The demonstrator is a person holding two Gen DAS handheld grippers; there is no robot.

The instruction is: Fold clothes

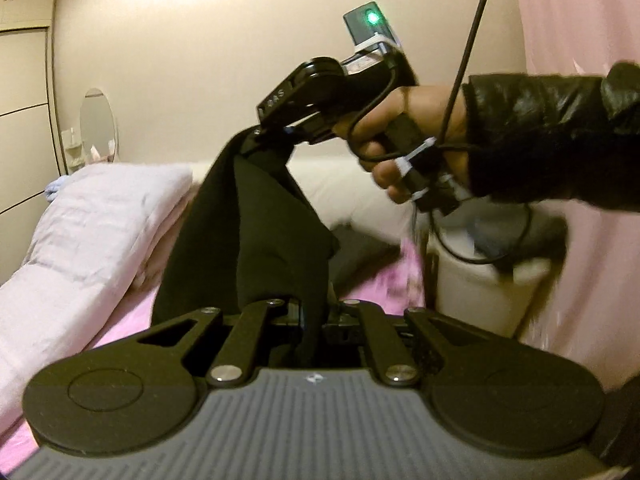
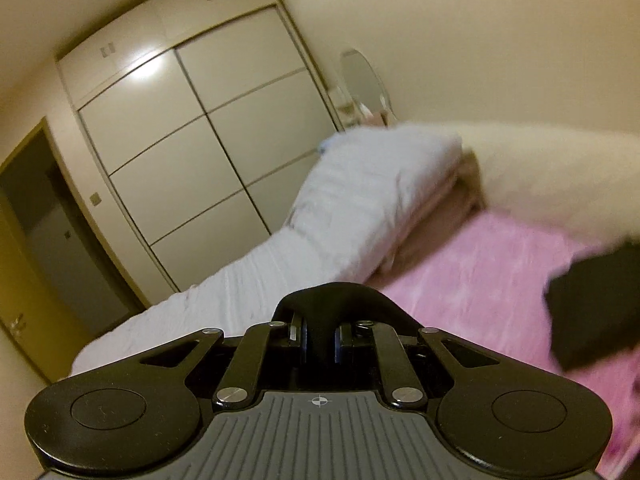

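Note:
A black garment (image 1: pixel 260 232) hangs in the air between my two grippers above the pink bed cover (image 1: pixel 128 320). My left gripper (image 1: pixel 310 316) is shut on its lower edge. My right gripper (image 1: pixel 260 132), seen in the left wrist view held by a hand in a black sleeve, is shut on the garment's upper corner. In the right wrist view the right gripper (image 2: pixel 318 336) is shut on a fold of the black garment (image 2: pixel 332 300). A second dark folded cloth (image 2: pixel 596 304) lies on the pink cover (image 2: pixel 480 272) at the right.
A folded white duvet (image 1: pixel 80 232) lies along the bed's left side, also in the right wrist view (image 2: pixel 360 200). A cream headboard (image 1: pixel 360 184), a white bin (image 1: pixel 480 288) with a cable, a pink curtain (image 1: pixel 580 20), a wardrobe (image 2: pixel 192 152) and an oval mirror (image 1: pixel 98 120) stand around.

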